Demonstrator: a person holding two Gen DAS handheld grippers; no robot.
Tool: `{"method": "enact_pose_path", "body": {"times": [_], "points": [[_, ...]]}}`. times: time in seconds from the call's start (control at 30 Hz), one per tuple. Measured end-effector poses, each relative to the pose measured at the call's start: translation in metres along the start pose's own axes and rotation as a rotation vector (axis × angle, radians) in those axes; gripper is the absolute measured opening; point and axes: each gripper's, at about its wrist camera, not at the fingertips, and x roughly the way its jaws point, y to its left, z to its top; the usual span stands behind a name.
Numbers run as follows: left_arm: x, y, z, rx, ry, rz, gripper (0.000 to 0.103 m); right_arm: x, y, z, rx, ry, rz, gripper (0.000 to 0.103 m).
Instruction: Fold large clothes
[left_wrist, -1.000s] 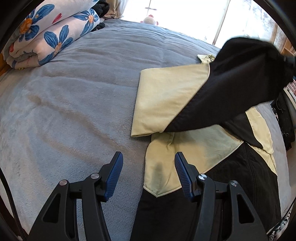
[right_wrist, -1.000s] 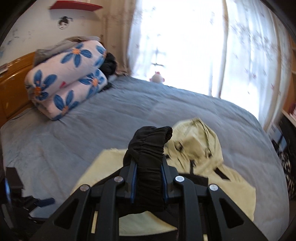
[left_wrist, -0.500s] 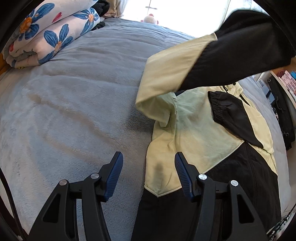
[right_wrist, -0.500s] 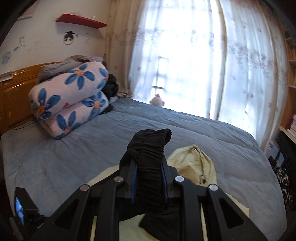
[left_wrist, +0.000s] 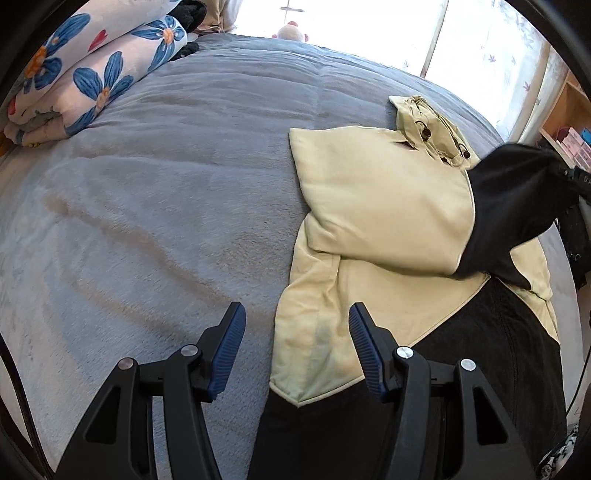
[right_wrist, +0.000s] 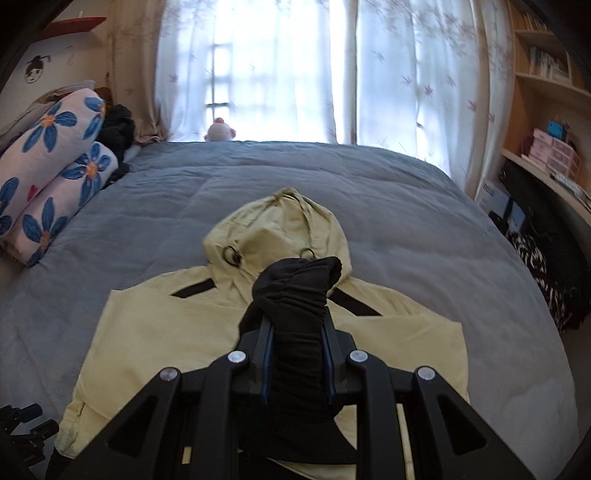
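Observation:
A pale yellow and black hooded jacket (left_wrist: 373, 206) lies on the grey bed, its hood (right_wrist: 280, 225) toward the window. My right gripper (right_wrist: 297, 334) is shut on the black sleeve cuff (right_wrist: 295, 295), holding it over the jacket's chest; in the left wrist view that sleeve (left_wrist: 509, 206) crosses the body to the right. My left gripper (left_wrist: 297, 328) stands open just above the jacket's left edge, one finger over the blanket, the other over yellow cloth, nothing pinched.
The grey blanket (left_wrist: 155, 192) covers the bed. Rolled flowered quilts (right_wrist: 48, 162) sit at the far left by the headboard. A small plush toy (right_wrist: 219, 131) sits at the window. Shelves and dark bags (right_wrist: 543, 236) stand off the bed's right side.
The right gripper carried the sleeve up off the jacket, then across to the right and down over the chest. The left gripper stayed put.

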Motion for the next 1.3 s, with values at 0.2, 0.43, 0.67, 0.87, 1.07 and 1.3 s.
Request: {"method": "enact_pose_path", "body": {"times": [0.2,0.43,0.67,0.87,1.07,1.3], "points": [[0.012,-0.018,0.008,0.037,0.028,-0.007,0.057,0.013,-0.033,-0.010,0.061,0.029,-0.030,0.021],[0.036,-0.028,0.041,0.019,0.068,-0.032,0.057,0.071,-0.084,-0.062,0.187,0.290,0.001,0.037],[0.077,-0.031,0.055,0.002,0.186,-0.078,0.059,0.065,-0.127,-0.110,0.370,0.353,0.127,0.037],[0.098,-0.051,0.045,0.058,0.184,-0.023,0.064,0.058,-0.139,-0.121,0.420,0.329,0.178,0.040],[0.098,-0.039,0.051,-0.014,0.154,-0.054,0.022,0.074,-0.133,-0.119,0.421,0.336,0.196,0.040],[0.093,-0.031,0.047,-0.018,0.134,-0.049,0.019,0.085,-0.100,-0.114,0.281,0.339,0.164,0.032]]}}
